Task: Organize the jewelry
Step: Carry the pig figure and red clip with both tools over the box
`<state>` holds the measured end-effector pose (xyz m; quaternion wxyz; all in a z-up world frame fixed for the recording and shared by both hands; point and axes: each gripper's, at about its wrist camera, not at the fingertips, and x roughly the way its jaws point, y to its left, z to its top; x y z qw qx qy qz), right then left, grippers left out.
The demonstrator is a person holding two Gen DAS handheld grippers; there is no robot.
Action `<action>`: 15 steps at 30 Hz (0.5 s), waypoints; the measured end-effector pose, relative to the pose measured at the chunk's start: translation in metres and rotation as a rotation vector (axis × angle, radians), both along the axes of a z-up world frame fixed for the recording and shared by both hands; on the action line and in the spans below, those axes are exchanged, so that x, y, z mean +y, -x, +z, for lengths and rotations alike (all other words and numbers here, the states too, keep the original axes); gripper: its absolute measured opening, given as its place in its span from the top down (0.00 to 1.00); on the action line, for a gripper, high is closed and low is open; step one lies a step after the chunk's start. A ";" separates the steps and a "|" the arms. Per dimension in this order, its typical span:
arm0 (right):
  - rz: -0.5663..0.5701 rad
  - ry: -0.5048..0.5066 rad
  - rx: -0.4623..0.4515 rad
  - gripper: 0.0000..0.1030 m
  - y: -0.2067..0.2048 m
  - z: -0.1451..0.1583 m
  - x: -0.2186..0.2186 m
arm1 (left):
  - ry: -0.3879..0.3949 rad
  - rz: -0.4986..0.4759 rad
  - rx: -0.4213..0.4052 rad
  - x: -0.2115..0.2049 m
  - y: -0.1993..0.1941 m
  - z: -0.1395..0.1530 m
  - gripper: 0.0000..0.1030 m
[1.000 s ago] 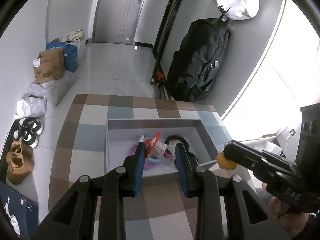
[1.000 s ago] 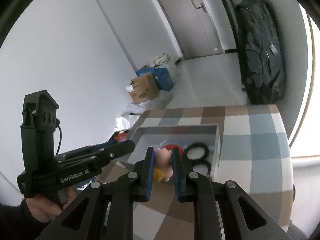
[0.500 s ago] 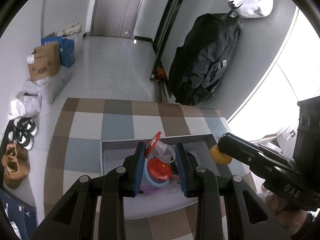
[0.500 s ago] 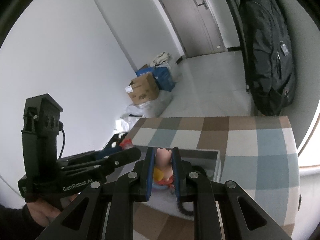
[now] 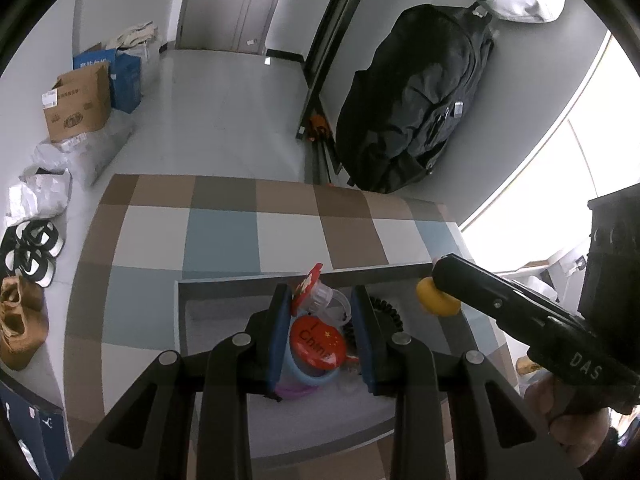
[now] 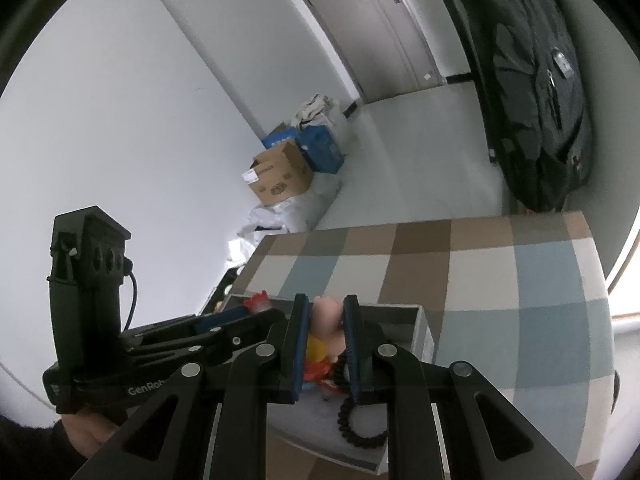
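Jewelry sits jumbled in the box [image 5: 188,304] on the checked table, now right beneath you as both hands move in. Your left gripper [image 5: 322,334] pinches a red-capped trinket [image 5: 316,300]; your right gripper [image 6: 326,344] clamps a pink-and-yellow charm [image 6: 326,316], both ready to drop.

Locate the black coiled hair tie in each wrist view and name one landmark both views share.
Left wrist view: the black coiled hair tie lies in the grey box, just right of the left gripper's right finger.
Right wrist view: black coiled hair tie, bottom centre, below the right gripper.
Shared landmark: cardboard carton on the floor.
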<state>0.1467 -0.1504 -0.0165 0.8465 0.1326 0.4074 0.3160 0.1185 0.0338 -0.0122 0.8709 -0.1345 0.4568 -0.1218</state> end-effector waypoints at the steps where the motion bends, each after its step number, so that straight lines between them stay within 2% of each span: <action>1: 0.000 -0.002 0.004 0.84 -0.001 -0.001 -0.001 | 0.001 0.000 0.002 0.000 0.000 0.000 0.76; 8: 0.007 -0.007 0.012 0.84 -0.001 -0.004 0.000 | -0.006 -0.009 0.003 -0.004 -0.003 -0.001 0.76; 15: 0.004 -0.010 -0.006 0.84 0.000 -0.001 0.001 | 0.052 0.002 0.017 0.002 -0.004 -0.003 0.75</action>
